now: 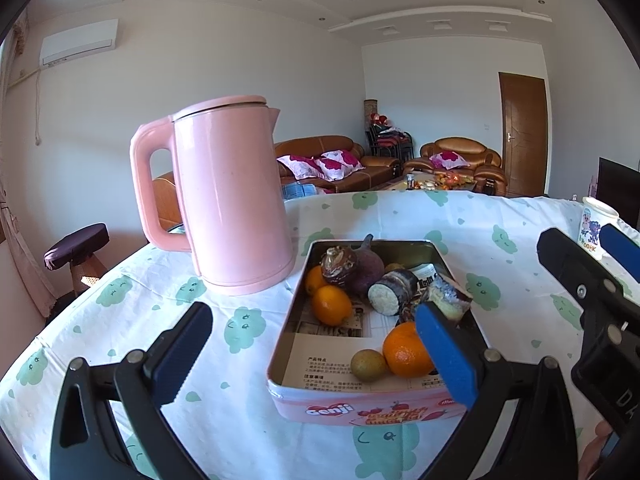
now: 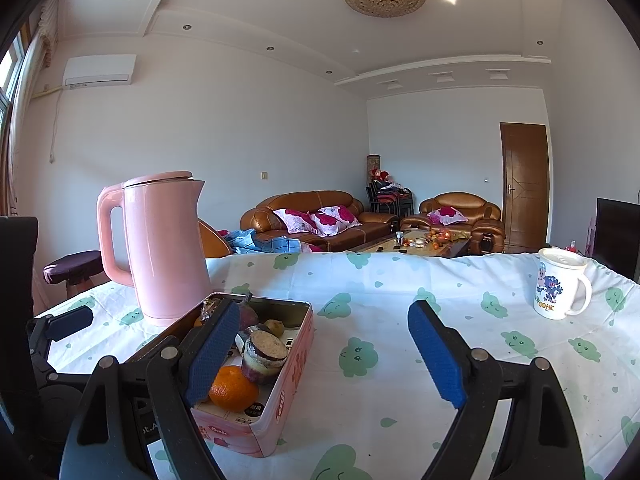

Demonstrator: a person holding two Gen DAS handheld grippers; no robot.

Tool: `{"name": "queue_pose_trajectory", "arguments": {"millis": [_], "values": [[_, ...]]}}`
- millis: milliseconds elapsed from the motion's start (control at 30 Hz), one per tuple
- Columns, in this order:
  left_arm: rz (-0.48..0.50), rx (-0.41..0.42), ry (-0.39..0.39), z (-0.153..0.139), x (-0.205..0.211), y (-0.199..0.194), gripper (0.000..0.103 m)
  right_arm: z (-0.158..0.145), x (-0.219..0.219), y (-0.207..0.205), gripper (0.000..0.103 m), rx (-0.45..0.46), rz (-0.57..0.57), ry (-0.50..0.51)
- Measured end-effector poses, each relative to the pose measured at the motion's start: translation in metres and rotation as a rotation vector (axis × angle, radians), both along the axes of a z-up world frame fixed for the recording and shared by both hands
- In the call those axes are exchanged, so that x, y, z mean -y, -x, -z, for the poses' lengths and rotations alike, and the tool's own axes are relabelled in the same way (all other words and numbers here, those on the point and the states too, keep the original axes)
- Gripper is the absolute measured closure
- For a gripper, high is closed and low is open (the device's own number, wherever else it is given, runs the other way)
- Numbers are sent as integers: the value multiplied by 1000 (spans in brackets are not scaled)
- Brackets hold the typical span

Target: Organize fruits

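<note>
A pink tin box (image 1: 360, 410) stands on the table and holds several fruits: an orange (image 1: 406, 348), a second orange (image 1: 331, 305), a small brown-green fruit (image 1: 368, 365), a dark purple root (image 1: 360, 268) and cut pieces (image 1: 390, 292). My left gripper (image 1: 316, 354) is open and empty, with the near end of the tin between its fingers. My right gripper (image 2: 324, 354) is open and empty just right of the tin (image 2: 288, 392); its left finger (image 2: 210, 354) overlaps the tin's side. The orange (image 2: 232, 390) shows there too.
A pink kettle (image 1: 232, 196) stands behind and left of the tin; it also shows in the right wrist view (image 2: 160, 248). A white printed mug (image 2: 560, 284) stands far right. The tablecloth (image 2: 380, 320) is white with green prints. Sofas and a stool lie beyond the table.
</note>
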State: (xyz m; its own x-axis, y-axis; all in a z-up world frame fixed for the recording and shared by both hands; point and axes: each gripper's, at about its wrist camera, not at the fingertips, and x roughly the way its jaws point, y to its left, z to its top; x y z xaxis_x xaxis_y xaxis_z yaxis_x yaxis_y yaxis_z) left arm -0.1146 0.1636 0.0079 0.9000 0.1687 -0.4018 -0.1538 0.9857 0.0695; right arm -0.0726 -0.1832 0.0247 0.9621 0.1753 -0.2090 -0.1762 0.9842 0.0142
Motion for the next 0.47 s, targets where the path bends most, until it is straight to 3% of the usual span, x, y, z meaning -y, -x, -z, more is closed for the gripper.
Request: {"name": "queue_pose_trajectory", "arguments": {"millis": [467], "values": [[2, -10, -5, -1, 2, -1, 0, 2, 1, -2, 16, -11, 10, 0]]}}
